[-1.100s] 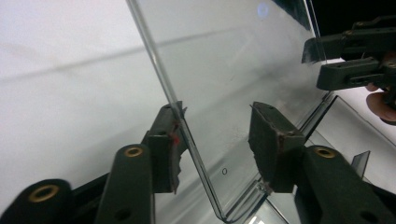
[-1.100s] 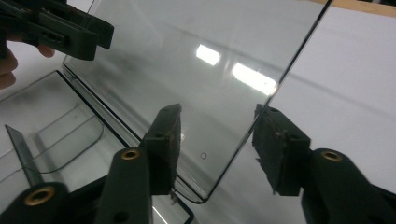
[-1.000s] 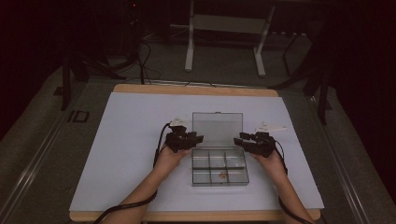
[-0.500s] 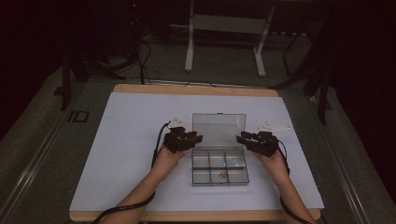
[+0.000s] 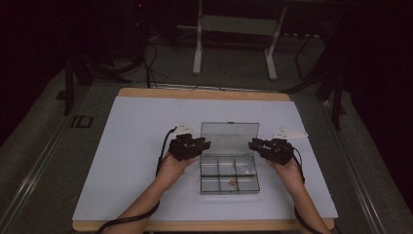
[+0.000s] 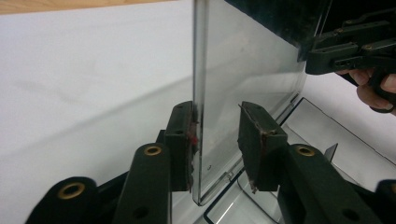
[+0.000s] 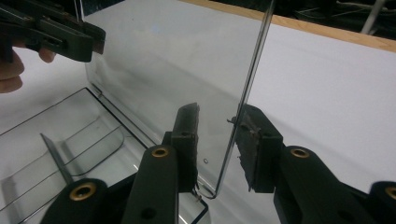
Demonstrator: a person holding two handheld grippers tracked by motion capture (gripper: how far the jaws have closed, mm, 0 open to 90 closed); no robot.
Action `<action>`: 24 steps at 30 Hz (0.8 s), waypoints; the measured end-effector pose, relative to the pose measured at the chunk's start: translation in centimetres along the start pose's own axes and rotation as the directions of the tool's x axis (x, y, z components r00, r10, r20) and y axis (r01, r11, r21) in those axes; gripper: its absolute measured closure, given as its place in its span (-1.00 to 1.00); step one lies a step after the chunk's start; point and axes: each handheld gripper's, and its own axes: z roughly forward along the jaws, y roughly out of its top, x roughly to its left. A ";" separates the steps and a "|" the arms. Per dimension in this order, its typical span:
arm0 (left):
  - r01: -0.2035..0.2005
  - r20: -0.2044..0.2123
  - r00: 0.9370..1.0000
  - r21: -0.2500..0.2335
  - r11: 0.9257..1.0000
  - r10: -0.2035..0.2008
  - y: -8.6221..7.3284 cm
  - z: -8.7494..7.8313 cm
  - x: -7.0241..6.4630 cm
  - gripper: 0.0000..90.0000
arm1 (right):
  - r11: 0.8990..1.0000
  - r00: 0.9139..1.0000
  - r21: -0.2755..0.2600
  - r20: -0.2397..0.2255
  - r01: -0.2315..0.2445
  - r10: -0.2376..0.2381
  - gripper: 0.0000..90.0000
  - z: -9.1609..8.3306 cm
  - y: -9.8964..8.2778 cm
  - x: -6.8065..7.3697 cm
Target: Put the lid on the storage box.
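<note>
— What carries everything here?

— A counter (image 5: 146,92) with a wooden rim, almost wholly covered by a white sheet (image 5: 131,146); wood shows as a strip along the far and near edges.

— And what lies on the sheet?

— A clear plastic compartment box (image 5: 229,173), a little right of the middle and nearer the near edge than the far one. Its lid (image 5: 229,135) stands up along the box's far side.

— Anything inside?

— Small brownish bits (image 5: 233,183) sit in the middle compartment of the near row.
</note>
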 end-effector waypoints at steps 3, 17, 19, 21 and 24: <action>-0.016 -0.006 1.000 -0.003 1.000 0.016 -0.1 -0.2 -0.3 0.53 | 1.000 1.000 -0.002 -0.003 0.008 -0.008 0.55 -0.2 0.0 0.2; -0.073 -0.007 0.997 -0.009 0.997 0.073 -0.7 -1.0 -1.2 0.52 | 1.000 1.000 -0.019 -0.026 0.017 -0.018 0.59 -1.3 -0.5 0.8; -0.084 -0.011 0.996 -0.014 0.996 0.084 -0.9 -1.2 -1.5 0.52 | 1.000 0.999 -0.020 -0.030 0.019 -0.020 0.59 -1.4 -0.6 0.9; -0.090 -0.012 0.996 -0.014 0.996 0.090 -1.0 -1.3 -1.6 0.51 | 0.999 0.999 -0.018 -0.033 0.028 -0.029 0.58 -1.5 -0.6 1.0; -0.096 -0.014 0.995 -0.015 0.995 0.095 -1.1 -1.4 -1.7 0.51 | 0.999 0.999 -0.018 -0.034 0.032 -0.032 0.58 -1.6 -0.7 1.1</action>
